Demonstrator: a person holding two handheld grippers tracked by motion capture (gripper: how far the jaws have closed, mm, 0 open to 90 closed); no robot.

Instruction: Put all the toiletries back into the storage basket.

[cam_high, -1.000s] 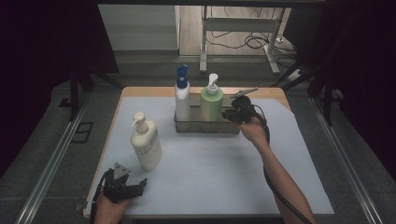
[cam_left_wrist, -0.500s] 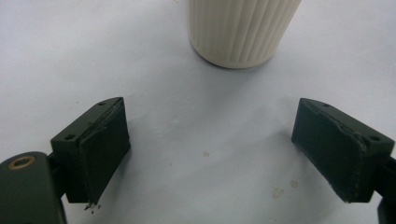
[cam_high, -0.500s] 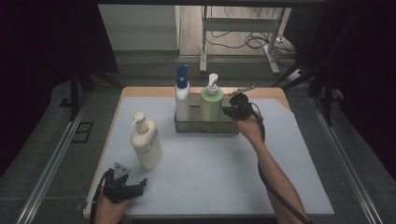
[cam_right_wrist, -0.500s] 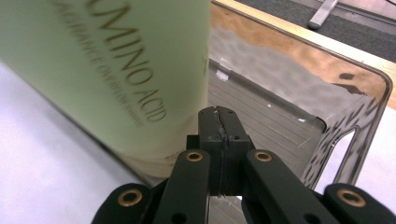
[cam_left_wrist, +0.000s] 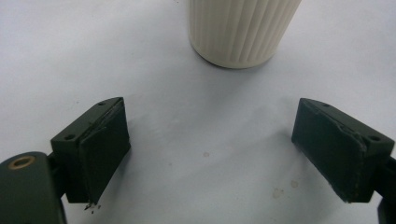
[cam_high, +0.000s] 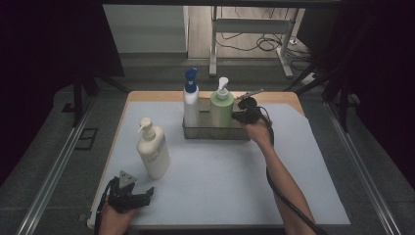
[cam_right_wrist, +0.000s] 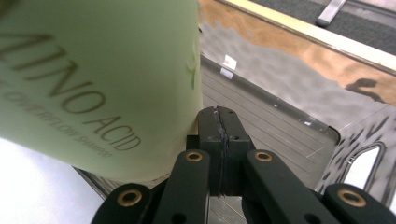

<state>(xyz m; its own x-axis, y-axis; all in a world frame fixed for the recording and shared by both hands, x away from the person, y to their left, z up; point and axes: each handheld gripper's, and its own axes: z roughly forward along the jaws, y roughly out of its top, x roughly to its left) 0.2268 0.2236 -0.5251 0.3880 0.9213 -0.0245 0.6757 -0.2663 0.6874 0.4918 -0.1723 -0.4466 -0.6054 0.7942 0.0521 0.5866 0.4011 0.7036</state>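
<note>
A metal tray at the back of the white mat holds a white bottle with a blue cap and a green pump bottle. My right gripper is at the green bottle's right side, over the tray. In the right gripper view its jaws are pressed together with nothing between them, right beside the green bottle and above the tray's floor. My left gripper rests open at the front left. A cream pump bottle stands just beyond it, its ribbed base ahead of the open left gripper.
The white mat covers a wooden table whose edge shows at the back. Metal rails run along both sides on the floor. A frame with cables stands behind the table.
My right gripper has shifted a little left and down beside the green bottle. The left gripper and the cream bottle have not moved.
</note>
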